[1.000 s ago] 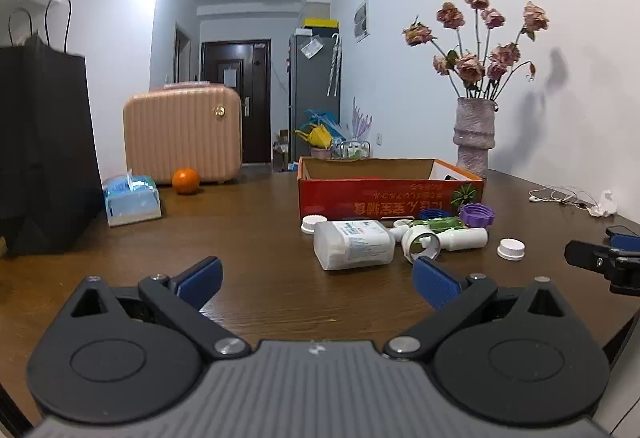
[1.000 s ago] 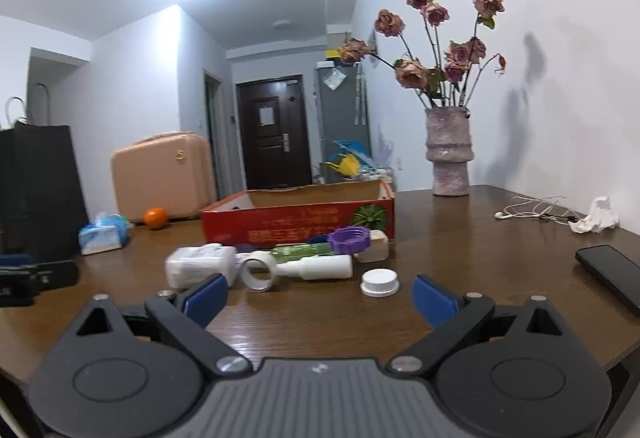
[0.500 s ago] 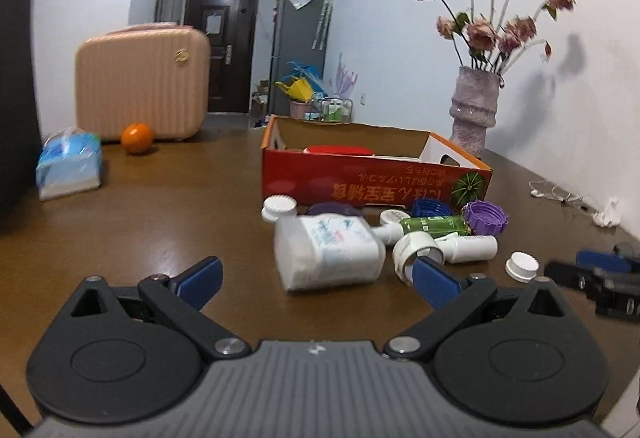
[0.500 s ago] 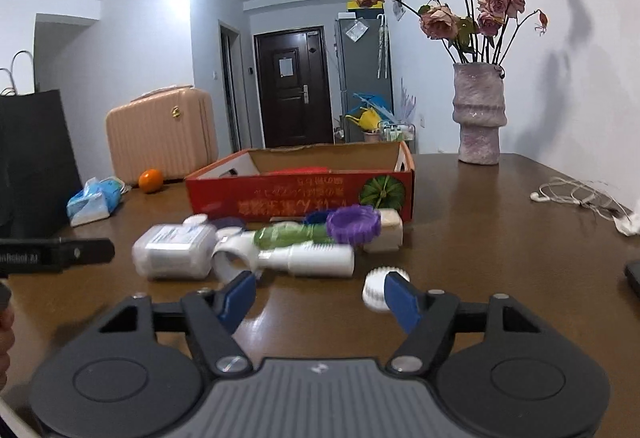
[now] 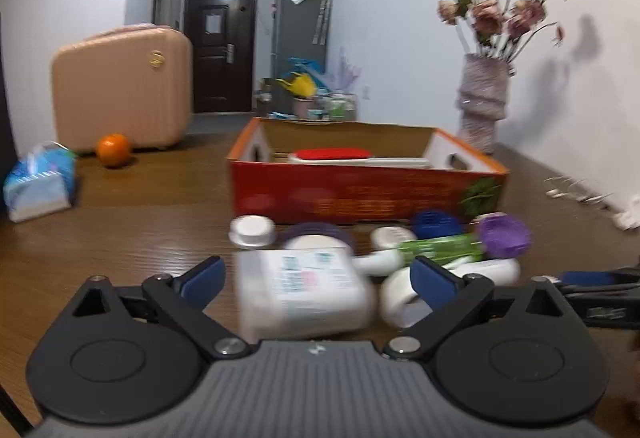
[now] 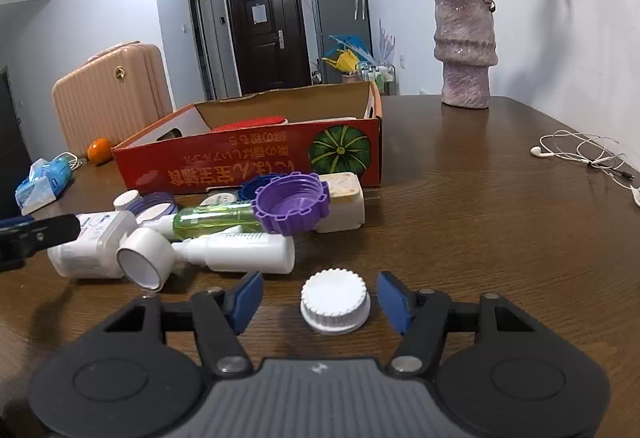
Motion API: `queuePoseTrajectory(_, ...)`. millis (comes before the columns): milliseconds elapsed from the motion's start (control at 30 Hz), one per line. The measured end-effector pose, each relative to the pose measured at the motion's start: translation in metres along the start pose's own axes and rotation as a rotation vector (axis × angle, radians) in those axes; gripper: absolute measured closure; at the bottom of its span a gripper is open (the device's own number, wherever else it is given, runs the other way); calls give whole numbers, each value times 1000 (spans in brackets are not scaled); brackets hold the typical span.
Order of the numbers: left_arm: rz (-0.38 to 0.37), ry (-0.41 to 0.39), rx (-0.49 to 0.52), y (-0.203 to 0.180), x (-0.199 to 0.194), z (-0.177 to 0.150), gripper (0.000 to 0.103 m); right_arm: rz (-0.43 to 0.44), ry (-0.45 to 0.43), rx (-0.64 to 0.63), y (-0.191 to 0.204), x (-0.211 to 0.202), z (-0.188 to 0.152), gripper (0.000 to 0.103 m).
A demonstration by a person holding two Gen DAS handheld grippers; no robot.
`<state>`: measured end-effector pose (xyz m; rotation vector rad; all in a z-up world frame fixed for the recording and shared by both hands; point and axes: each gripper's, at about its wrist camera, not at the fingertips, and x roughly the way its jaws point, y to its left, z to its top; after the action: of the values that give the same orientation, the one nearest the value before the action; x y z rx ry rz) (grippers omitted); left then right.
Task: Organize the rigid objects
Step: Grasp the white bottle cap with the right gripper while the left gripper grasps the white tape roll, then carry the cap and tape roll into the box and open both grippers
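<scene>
A pile of bottles and caps lies on the wooden table in front of a red cardboard box (image 5: 360, 194) (image 6: 248, 162). My left gripper (image 5: 318, 282) is open, its fingers either side of a lying white square bottle (image 5: 300, 290) (image 6: 92, 246). My right gripper (image 6: 320, 298) is open around a white ribbed cap (image 6: 335, 300) on the table. Behind it lie a white dropper bottle (image 6: 244, 252), a green bottle (image 6: 216, 218), a purple cap (image 6: 292, 204) and a cream box (image 6: 346, 200). The box holds a red-topped item (image 5: 332, 154).
A vase of dried roses (image 6: 466, 50) stands at the back right. White earphones (image 6: 580, 154) lie on the right. A pink suitcase (image 5: 120, 86), an orange (image 5: 114, 155) and a tissue pack (image 5: 38, 182) sit at the left.
Both grippers have moved forward to the pile. The left now straddles the white square bottle. The right has narrowed and now straddles the white ribbed cap.
</scene>
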<state>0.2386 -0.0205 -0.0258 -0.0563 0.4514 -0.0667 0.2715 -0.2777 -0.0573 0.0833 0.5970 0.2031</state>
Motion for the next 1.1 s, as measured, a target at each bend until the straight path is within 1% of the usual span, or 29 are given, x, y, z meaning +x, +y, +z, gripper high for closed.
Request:
queuePoseTrajectory(33, -21, 1, -8, -5, 0, 0, 10, 2, 5, -3, -1, 2, 1, 48)
queuePoseTrajectory(67, -44, 4, -9, -11, 1, 0, 17, 3, 15, -12, 0, 5, 1, 49)
queuePoseTrajectory(100, -63, 7, -3, -18, 3, -1, 21, 8, 28, -23, 0, 8, 2, 54)
queuePoseTrajectory(133, -80, 21, 12, -25, 6, -2, 28, 12, 35, -29, 0, 11, 3, 64)
queuePoseTrajectory(167, -89, 37, 25, -32, 10, -3, 32, 11, 41, -38, 1, 14, 4, 66)
queuePoseTrajectory(233, -105, 64, 52, -44, 18, -5, 33, 3, 39, -54, 2, 16, 5, 67)
queuePoseTrajectory(333, -70, 76, 89, -60, 29, -9, 33, 19, 37, -57, 0, 15, 4, 67)
queuePoseTrajectory(400, -61, 102, 98, -67, 38, -10, 34, 33, 36, -53, -2, 13, 3, 67)
queuePoseTrajectory(433, -60, 117, 98, -70, 42, -10, 37, 41, 37, -52, -3, 12, 3, 67)
queuePoseTrajectory(500, -46, 142, 104, -74, 49, -11, 54, 55, 38, -57, -4, 9, 1, 67)
queuePoseTrajectory(533, -43, 153, 111, -75, 53, -11, 59, 59, 39, -61, -4, 8, 1, 67)
queuePoseTrajectory(633, -9, 137, 124, -77, 51, -15, 60, 68, 41, -69, -3, 5, -1, 67)
queuePoseTrajectory(700, -12, 130, 119, -75, 43, -16, 60, 73, 41, -75, -1, 1, -3, 67)
queuePoseTrajectory(767, -34, 99, 116, -73, 25, -16, 60, 88, 32, -77, 1, -6, -6, 67)
queuePoseTrajectory(833, -34, 74, 130, -69, 5, -18, 60, 111, 14, -87, 7, -18, -8, 67)
queuePoseTrajectory(967, -38, 79, 92, -50, -35, -25, 60, 140, -24, -93, 19, -46, -14, 67)
queuePoseTrajectory(1100, 13, 63, 76, -29, -72, -35, 60, 166, -55, -78, 31, -76, -24, 67)
